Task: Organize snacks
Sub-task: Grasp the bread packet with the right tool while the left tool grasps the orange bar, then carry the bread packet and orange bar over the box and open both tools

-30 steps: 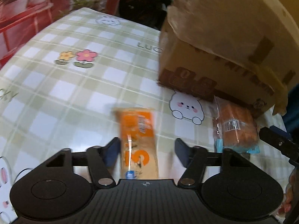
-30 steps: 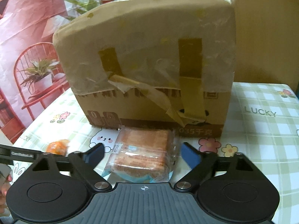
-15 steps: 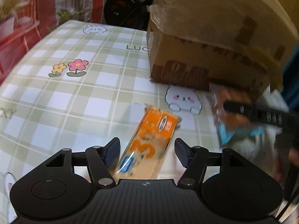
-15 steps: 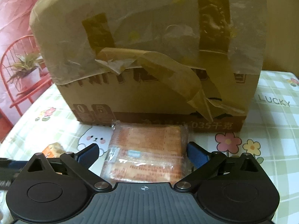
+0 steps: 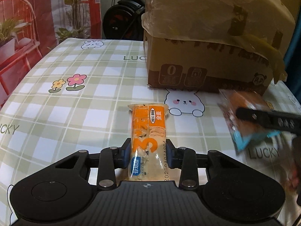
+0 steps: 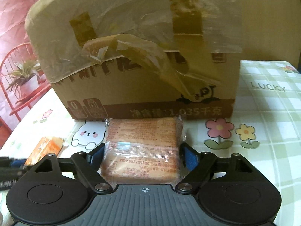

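A long orange snack bar (image 5: 148,124) lies on the checked tablecloth (image 5: 75,103). My left gripper (image 5: 148,154) is closing on its near end, and both blue pads touch the wrapper's sides. A clear packet of brown crackers (image 6: 143,135) lies against the foot of the cardboard box (image 6: 141,66). My right gripper (image 6: 143,157) is closing around the packet, with a pad against each side. In the left wrist view the cracker packet (image 5: 242,101) is blurred at the right, with a right gripper finger (image 5: 263,117) across it. The orange bar (image 6: 47,146) shows at the left in the right wrist view.
The big taped cardboard box (image 5: 207,60) stands at the back right of the table, loose tape hanging from its front. A black wheeled device (image 5: 124,18) and a red chair (image 5: 15,37) are beyond the table's far and left edges.
The left jaws have narrowed onto the orange bar, which now points straight ahead. The right gripper has sunk closer to the cracker packet and its jaws have narrowed onto it.
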